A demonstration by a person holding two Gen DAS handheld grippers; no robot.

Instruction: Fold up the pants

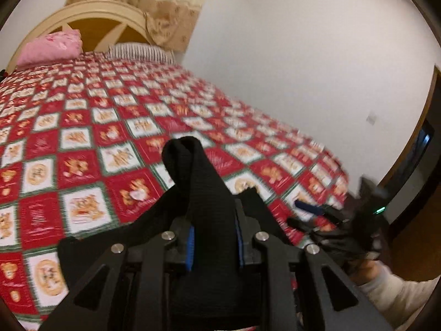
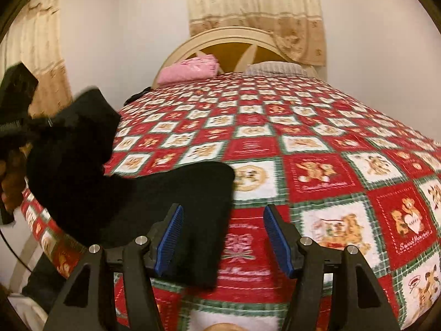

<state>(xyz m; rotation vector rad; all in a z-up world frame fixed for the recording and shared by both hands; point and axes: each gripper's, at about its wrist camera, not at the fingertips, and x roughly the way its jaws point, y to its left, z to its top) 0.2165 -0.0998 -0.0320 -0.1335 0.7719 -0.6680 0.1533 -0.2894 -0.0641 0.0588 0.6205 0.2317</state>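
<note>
The pants (image 1: 204,193) are being gripped by the left claw (image 1: 213,237); the right claw (image 2: 223,237), opening, probably empty, should be re-gripped squarely.

The bed (image 2: 317,149) is lying bare across its middle and far half, giving open room to pass. The black pants (image 2: 115,198) are covering its near left corner and hanging up to the left gripper (image 1: 213,242), blocking that side. Two pillows (image 2: 190,71) are crowding the headboard end; walls are closing in behind.
</note>
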